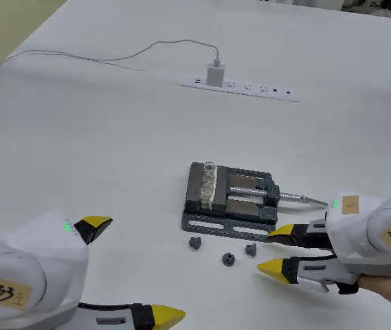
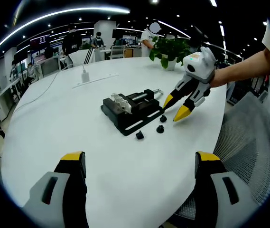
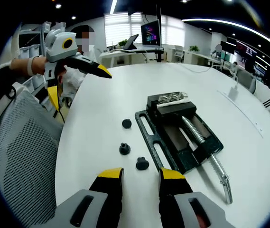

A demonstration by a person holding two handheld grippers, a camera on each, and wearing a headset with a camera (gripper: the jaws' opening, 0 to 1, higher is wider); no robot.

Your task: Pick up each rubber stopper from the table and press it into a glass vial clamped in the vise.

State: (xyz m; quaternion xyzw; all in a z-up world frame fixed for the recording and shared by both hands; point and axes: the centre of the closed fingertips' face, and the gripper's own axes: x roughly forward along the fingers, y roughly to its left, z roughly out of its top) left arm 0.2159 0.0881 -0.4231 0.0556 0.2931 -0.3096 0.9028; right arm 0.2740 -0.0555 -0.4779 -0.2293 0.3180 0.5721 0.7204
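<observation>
A black vise (image 1: 231, 201) stands mid-table with clear glass vials (image 1: 209, 181) clamped in a row between its jaws. Three dark grey rubber stoppers (image 1: 195, 243) (image 1: 228, 259) (image 1: 251, 250) lie loose on the table in front of it. My right gripper (image 1: 272, 251) hovers open just right of them. In the right gripper view the nearest stopper (image 3: 142, 164) lies just ahead of its yellow tips (image 3: 141, 176), untouched, with the vise (image 3: 177, 128) beyond. My left gripper (image 1: 132, 269) is wide open at the near left, well away from the vise (image 2: 132, 109).
A white power strip (image 1: 240, 86) with a plugged charger (image 1: 215, 72) and a cable lies at the back. The table edge and a grey mesh chair (image 3: 21, 137) are close behind the grippers. People and desks stand far off.
</observation>
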